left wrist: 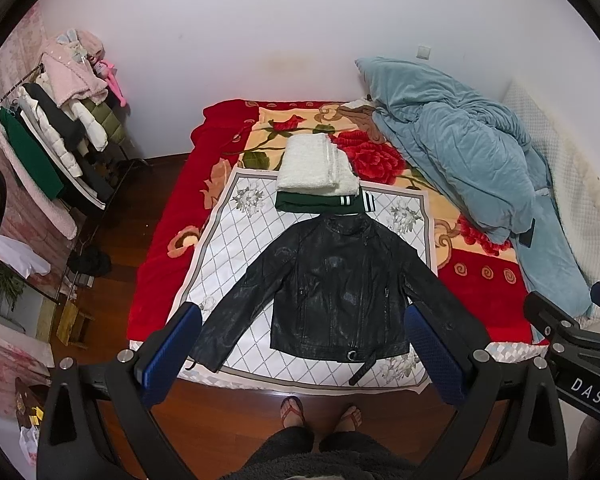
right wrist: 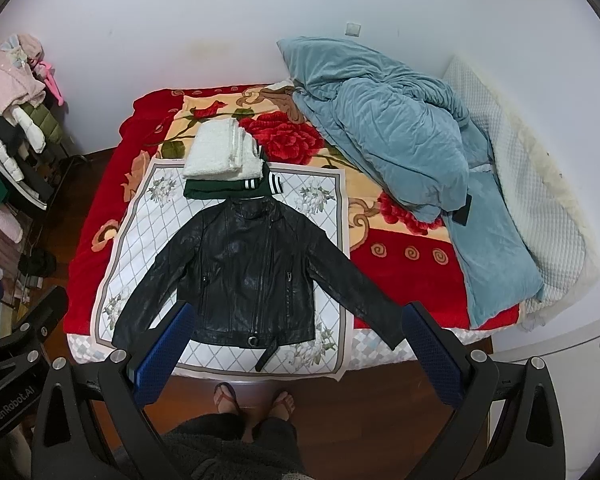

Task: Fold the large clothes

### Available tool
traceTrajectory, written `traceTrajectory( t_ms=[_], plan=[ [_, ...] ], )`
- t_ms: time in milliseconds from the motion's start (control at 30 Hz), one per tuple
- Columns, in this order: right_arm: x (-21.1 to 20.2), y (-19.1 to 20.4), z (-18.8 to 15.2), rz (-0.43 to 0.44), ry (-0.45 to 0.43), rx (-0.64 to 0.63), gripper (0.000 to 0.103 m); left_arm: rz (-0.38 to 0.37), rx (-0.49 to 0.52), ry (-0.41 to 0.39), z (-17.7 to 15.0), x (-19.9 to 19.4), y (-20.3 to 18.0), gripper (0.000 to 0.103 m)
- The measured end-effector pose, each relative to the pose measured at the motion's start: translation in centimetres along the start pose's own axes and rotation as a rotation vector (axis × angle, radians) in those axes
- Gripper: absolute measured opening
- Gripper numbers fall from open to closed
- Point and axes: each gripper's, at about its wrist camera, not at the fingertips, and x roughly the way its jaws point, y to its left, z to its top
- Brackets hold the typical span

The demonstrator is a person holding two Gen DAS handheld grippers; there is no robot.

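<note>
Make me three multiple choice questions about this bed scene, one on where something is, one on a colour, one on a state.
1. Where is the white folded garment?
A. on the green folded garment
B. on the floor
C. on the blue quilt

2. What colour is the jacket?
A. red
B. black
C. white

3. How does the jacket lie?
A. folded in half
B. rolled up
C. spread flat, sleeves out

Answers: 1 A, it rests on top of the green one. 2 B, dark shiny leather. 3 C, both sleeves angle outward on the patterned cloth; the left gripper and right gripper hold nothing.
</note>
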Motion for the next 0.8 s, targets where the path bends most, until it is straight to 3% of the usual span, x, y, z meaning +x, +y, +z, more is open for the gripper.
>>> traceTrajectory(
  t_ms=[800],
  plan=[
    [-0.4, 0.1, 0.0, -0.003, -0.006, 0.000, 0.103, 0.000, -0.001, -0.001, 0.7, 0.0, -0.3, 0.103]
  ],
)
